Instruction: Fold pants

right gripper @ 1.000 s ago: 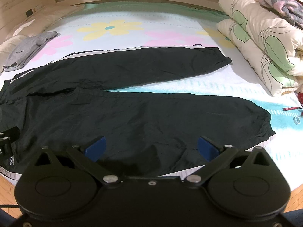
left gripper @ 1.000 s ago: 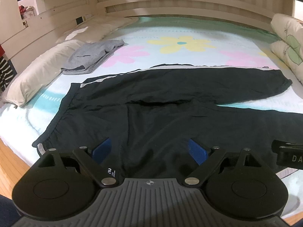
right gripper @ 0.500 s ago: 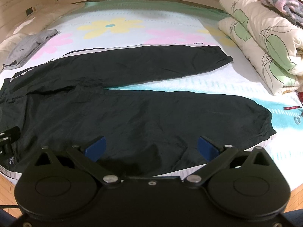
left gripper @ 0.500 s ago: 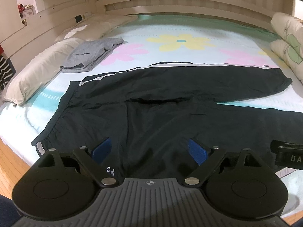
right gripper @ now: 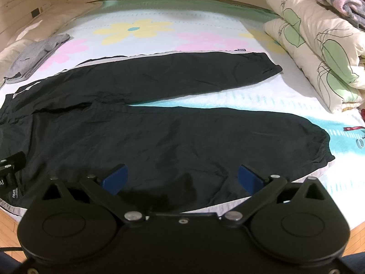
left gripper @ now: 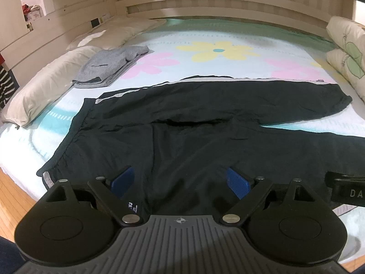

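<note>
- My left tool (left gripper: 180,180) is showing two blue pads (left gripper: 122,179) on black linkage arms, silver pivot screws, round black discs and a ribbed grey housing with a small crosshair mark.
- My right tool (right gripper: 182,178) is showing the same blue pads (right gripper: 249,178) and a smooth black housing.

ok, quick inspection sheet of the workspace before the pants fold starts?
Surface: bed with a flower-print sheet, flat.
Job's things: black pants spread flat and unfolded, waistband left, the two legs apart and running right; near leg along the bed's front edge.
Clutter: folded grey garment beyond the waistband, clear of the pants; rolled quilt on the right; small red item by the near cuff.
Grippers: left tongs open over the waist end; right tongs open over the near leg; neither holds cloth.
Cables: nothing seen.
Surroundings: pillows on the left, slatted headboard, wooden floor.
</note>
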A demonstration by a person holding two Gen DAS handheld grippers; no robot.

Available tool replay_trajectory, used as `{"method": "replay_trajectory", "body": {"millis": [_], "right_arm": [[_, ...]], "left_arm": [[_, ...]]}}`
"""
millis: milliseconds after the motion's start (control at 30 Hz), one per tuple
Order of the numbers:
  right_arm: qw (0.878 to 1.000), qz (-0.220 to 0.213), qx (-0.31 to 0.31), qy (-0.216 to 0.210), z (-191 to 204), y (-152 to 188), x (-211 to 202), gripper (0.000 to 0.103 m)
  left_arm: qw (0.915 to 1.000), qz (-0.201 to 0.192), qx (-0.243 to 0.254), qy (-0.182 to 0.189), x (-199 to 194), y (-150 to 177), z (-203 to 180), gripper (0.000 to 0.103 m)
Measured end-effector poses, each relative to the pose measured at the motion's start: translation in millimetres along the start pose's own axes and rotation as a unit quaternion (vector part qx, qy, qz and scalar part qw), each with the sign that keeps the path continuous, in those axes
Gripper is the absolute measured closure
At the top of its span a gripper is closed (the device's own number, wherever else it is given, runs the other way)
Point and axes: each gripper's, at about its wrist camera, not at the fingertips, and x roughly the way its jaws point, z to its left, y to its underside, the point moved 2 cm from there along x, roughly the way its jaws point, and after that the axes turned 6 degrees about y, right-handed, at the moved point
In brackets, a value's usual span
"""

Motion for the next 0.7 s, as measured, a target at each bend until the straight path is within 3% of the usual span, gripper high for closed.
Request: {"method": "replay_trajectory", "body": {"millis": [700], "right_arm": [[1.0, 0.02, -0.015, -0.006, 8.1, 2.3, 4.2, 0.001]], "left_arm": [[1.0, 0.008, 0.005, -0.001, 0.1, -0.3, -2.4, 0.015]]}}
